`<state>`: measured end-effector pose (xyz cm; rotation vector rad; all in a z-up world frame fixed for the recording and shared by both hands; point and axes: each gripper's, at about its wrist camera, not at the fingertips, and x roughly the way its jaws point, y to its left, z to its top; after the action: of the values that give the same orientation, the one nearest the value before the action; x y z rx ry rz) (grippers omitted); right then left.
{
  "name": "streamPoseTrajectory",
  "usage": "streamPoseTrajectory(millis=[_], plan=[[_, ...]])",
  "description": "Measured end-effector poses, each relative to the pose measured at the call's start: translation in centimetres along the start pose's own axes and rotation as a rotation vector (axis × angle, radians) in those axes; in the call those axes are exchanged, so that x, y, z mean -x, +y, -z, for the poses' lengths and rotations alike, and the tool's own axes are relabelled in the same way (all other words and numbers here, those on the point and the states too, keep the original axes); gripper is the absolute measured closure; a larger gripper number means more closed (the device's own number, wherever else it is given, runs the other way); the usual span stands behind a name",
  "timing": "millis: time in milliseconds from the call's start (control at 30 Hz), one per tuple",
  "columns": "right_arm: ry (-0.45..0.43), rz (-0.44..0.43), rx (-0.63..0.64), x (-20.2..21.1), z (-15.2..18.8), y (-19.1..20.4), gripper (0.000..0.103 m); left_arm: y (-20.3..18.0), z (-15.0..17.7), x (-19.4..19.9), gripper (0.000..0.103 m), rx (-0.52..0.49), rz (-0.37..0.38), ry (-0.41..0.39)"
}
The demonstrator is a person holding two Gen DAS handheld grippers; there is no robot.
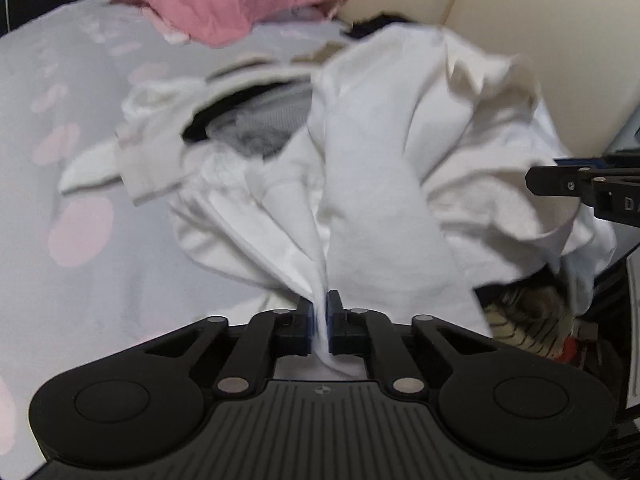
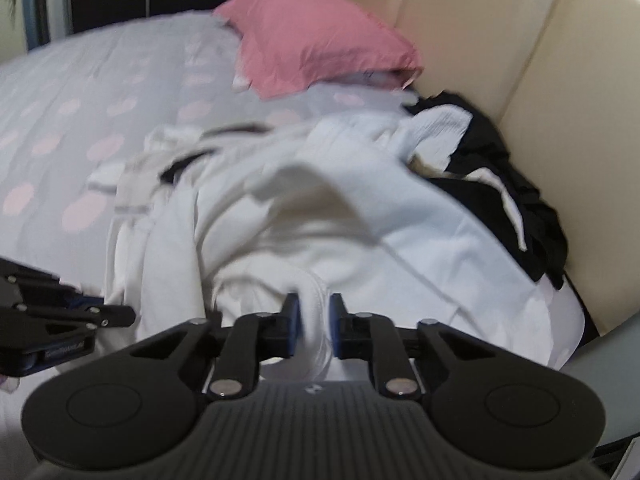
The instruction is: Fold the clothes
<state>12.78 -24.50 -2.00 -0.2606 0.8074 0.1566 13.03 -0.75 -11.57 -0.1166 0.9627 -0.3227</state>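
Note:
A crumpled white garment (image 1: 380, 168) lies bunched on the bed over a pile of other clothes; it also shows in the right wrist view (image 2: 320, 220). My left gripper (image 1: 319, 320) is shut on a fold of its white cloth, which fans upward from the pads. My right gripper (image 2: 314, 324) is closed on a thick roll of the same white garment, jaws slightly apart around it. Each gripper shows at the edge of the other's view: the right one (image 1: 584, 188) and the left one (image 2: 60, 320). Both views are motion-blurred.
The bed has a grey sheet with pink spots (image 2: 80, 120) and a pink pillow (image 2: 320, 40) at the head. A cream padded headboard (image 2: 520, 60) runs along the right. Black clothing (image 2: 500, 184) lies against it. A striped item (image 1: 528, 320) lies low on the right.

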Motion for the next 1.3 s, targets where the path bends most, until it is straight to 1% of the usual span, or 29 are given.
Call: streamPoseTrajectory(millis=[100,200,267,400,567,633,733,833,900,1000,1067,1100,1167,1200,1300], plan=[[-0.067,0.007,-0.008,1.9,-0.8,0.6,0.089,0.1,-1.1,2.7,0.1,-0.013,0.0,-0.068],[-0.122,0.006,0.011,3.7,-1.5,1.6,0.091,0.3,-2.2,6.1,0.101,-0.013,-0.014,-0.163],[-0.157,-0.028,0.004,5.1,-2.0,2.1,0.092,0.5,-2.9,8.5,0.101,-0.007,-0.024,-0.232],[-0.212,-0.149,-0.03,7.8,-3.2,3.8,0.094,1.1,-3.7,13.5,0.101,-0.008,-0.047,-0.327],[-0.284,-0.282,0.01,11.7,-4.4,8.1,0.094,2.2,-3.7,19.7,0.101,0.002,-0.098,-0.443],[-0.304,-0.348,0.022,13.1,-4.8,9.7,0.094,3.0,-3.5,22.6,0.101,0.017,-0.13,-0.493],[-0.336,-0.461,0.041,14.9,-5.4,12.1,0.094,4.2,-2.9,26.6,0.101,0.031,-0.18,-0.544],[-0.352,-0.575,0.061,16.6,-5.9,14.8,0.094,5.6,-1.9,30.7,0.101,0.03,-0.267,-0.587],[-0.352,-0.657,0.08,17.5,-6.2,16.7,0.094,6.5,-1.1,32.8,0.101,0.034,-0.314,-0.599],[-0.313,-0.789,0.116,18.1,-6.2,20.2,0.094,8.2,0.4,35.5,0.101,0.037,-0.419,-0.593],[-0.269,-0.846,0.173,18.2,-5.7,23.2,0.094,9.1,1.4,36.4,0.101,0.03,-0.475,-0.563],[-0.245,-0.86,0.21,18.2,-5.3,24.7,0.094,9.6,2.0,36.8,0.101,0.026,-0.504,-0.542],[-0.186,-0.879,0.288,17.7,-4.3,27.5,0.094,10.8,3.3,36.9,0.101,0.015,-0.56,-0.481],[-0.152,-0.889,0.323,17.1,-3.8,28.8,0.094,11.6,4.1,36.7,0.101,0.022,-0.578,-0.438],[-0.058,-0.906,0.416,15.6,-2.0,32.2,0.094,14.4,6.5,34.9,0.101,0.075,-0.6,-0.287]])
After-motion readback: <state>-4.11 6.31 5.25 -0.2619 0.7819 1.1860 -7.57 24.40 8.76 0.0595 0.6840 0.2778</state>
